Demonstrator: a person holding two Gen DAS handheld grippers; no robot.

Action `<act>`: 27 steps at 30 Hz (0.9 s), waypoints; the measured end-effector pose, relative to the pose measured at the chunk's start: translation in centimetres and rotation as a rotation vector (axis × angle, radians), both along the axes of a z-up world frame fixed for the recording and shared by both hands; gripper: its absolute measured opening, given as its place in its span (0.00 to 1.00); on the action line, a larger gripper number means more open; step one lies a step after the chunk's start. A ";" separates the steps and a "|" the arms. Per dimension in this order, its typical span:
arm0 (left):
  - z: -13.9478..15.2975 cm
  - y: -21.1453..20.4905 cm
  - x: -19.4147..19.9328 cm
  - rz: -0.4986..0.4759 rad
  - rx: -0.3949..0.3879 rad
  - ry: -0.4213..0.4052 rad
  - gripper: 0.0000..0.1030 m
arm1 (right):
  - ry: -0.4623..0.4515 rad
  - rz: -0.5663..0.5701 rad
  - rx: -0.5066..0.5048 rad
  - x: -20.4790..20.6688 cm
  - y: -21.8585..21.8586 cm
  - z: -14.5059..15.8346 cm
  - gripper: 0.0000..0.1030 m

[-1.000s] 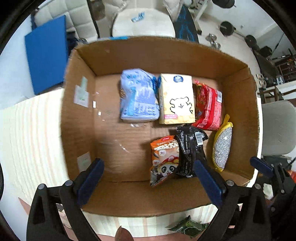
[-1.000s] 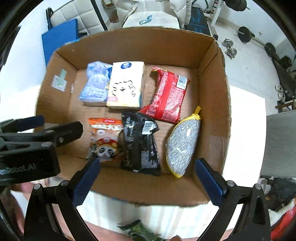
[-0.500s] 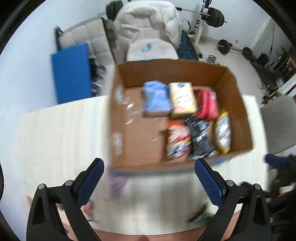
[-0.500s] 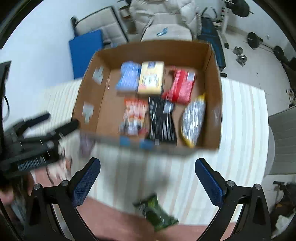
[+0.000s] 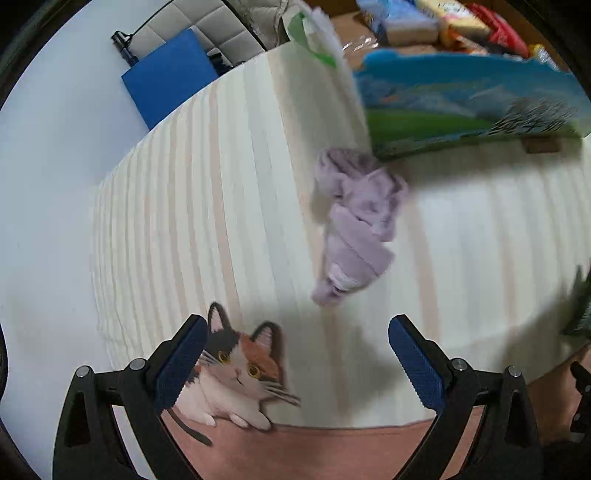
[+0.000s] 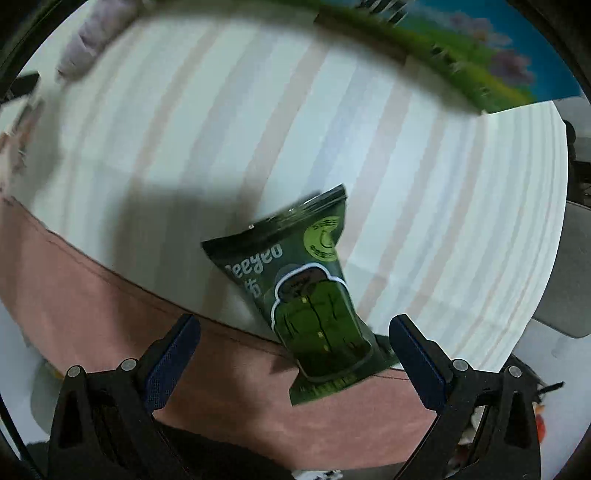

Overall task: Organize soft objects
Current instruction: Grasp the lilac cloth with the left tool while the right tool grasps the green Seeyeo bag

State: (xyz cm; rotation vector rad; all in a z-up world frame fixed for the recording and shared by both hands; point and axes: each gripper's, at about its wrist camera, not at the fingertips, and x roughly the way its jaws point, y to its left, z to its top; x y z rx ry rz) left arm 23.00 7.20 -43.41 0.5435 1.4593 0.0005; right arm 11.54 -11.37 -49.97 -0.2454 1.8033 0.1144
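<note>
A crumpled lilac cloth (image 5: 354, 221) lies on the striped tablecloth, just in front of the cardboard box (image 5: 472, 103), whose outer wall bears a landscape print. My left gripper (image 5: 295, 362) is open and empty, low over the table, short of the cloth. A dark green snack packet (image 6: 310, 291) lies at the table's near edge. My right gripper (image 6: 295, 358) is open and empty, its jaws on either side of the packet's near end. The lilac cloth also shows at the top left of the right wrist view (image 6: 92, 37).
Several packets (image 5: 443, 22) lie inside the box. A cat picture (image 5: 236, 373) is printed on the cloth's pink border (image 6: 110, 295). A blue pad (image 5: 170, 85) and a padded chair stand beyond the table. The box wall (image 6: 461, 55) runs along the top of the right wrist view.
Both grippers have pulled back from above the box and dropped low to the table's near edge. The left now faces the lilac cloth, the right the green packet.
</note>
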 end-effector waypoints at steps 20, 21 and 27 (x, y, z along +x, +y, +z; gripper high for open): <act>-4.4 -3.2 5.2 -0.004 -0.213 0.234 0.42 | 0.007 -0.313 0.260 2.7 -5.3 3.5 0.82; -4.3 -2.8 4.8 0.033 -0.234 0.245 0.42 | 0.008 -0.318 0.262 2.7 -5.6 3.8 0.82; -3.8 -0.5 0.8 0.232 -0.381 0.296 0.42 | 0.041 -0.310 0.225 1.1 -7.0 2.7 0.82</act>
